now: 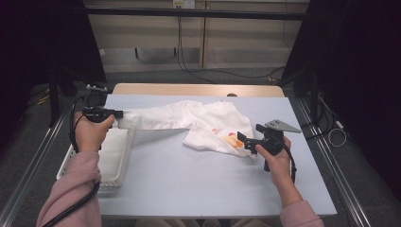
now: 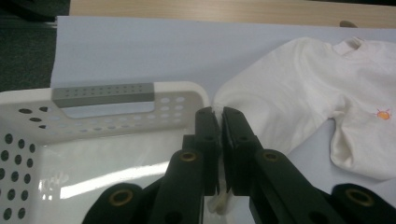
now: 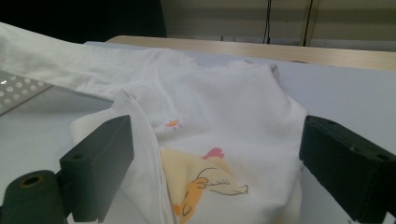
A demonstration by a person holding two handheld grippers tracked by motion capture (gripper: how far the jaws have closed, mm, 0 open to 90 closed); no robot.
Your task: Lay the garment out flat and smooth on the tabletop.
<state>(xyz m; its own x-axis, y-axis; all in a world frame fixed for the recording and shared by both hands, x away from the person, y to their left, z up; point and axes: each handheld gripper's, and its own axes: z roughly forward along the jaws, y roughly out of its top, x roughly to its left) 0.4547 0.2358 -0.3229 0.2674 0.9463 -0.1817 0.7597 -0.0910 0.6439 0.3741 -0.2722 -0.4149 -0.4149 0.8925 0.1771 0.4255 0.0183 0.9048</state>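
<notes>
Basket [image 1: 124,165] sits under left claw [image 1: 120,114] clamping shirt [image 1: 208,124] sleeve; right claw [image 1: 242,141] gapes.

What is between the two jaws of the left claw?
In the left gripper view, the left claw is shut on an edge of the white shirt; a little fabric shows between its jaws, above the white basket.

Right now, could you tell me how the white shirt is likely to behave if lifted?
Probably floppy: the white shirt lies rumpled, its sleeve stretched to the shut left tongs. Likely light, since that pinch draws it out. It may drag across the table.
</notes>
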